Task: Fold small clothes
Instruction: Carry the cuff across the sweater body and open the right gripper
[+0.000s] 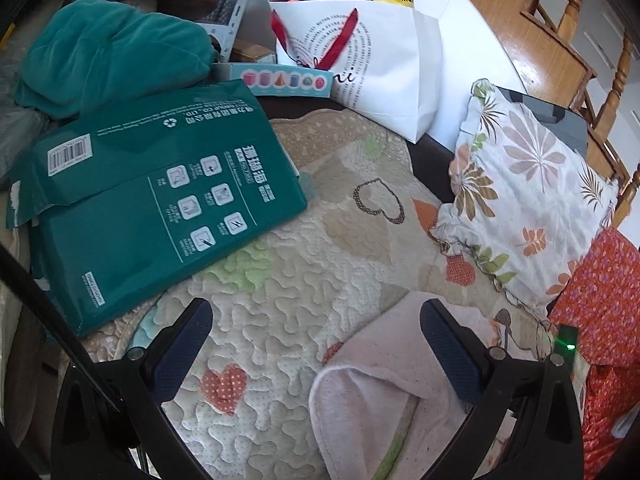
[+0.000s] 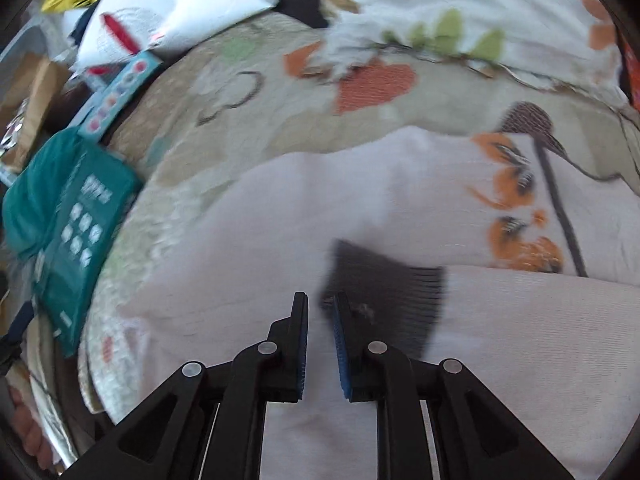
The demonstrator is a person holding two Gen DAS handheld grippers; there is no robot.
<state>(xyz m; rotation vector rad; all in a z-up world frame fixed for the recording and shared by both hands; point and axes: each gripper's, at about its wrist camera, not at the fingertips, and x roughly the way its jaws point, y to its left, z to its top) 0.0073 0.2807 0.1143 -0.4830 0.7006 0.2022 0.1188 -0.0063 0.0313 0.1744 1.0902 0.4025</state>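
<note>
Right wrist fisheye showed the right gripper (image 2: 320, 308) poised low over a pale pink garment (image 2: 280, 216), its two blue-padded fingers (image 2: 303, 344) drawn near each other with only a narrow gap; whether any cloth sat pinched in that gap could not be told from the blurred frame. A dark shadow of the tool fell on the fabric just ahead and to the right of the tips. The garment was a soft, fine-ribbed piece, whitish pink, printed on its far right part with orange flowers (image 2: 516, 184) on dark stems. It lay spread across a quilted bedcover (image 2: 248, 92) patterned with hearts, and it filled most of the lower view.

In the left wrist view, the left gripper (image 1: 316, 320) was spread wide, nothing between its dark blue pads (image 1: 188, 344). The same garment (image 1: 384, 392) lay under and beside its right finger, showing a fleecy white inner face and a rounded, turned-over edge against the bedcover (image 1: 280, 320). Beyond it rested a floral pillow (image 1: 524, 184) and, to the right, a red patterned cloth (image 1: 604, 304). A green printed package (image 1: 152, 200) lay at the left on the cover, with a teal fleece bundle (image 1: 108, 56) behind it. A white paper bag (image 1: 380, 68) with red handles stood at the far edge.
</note>
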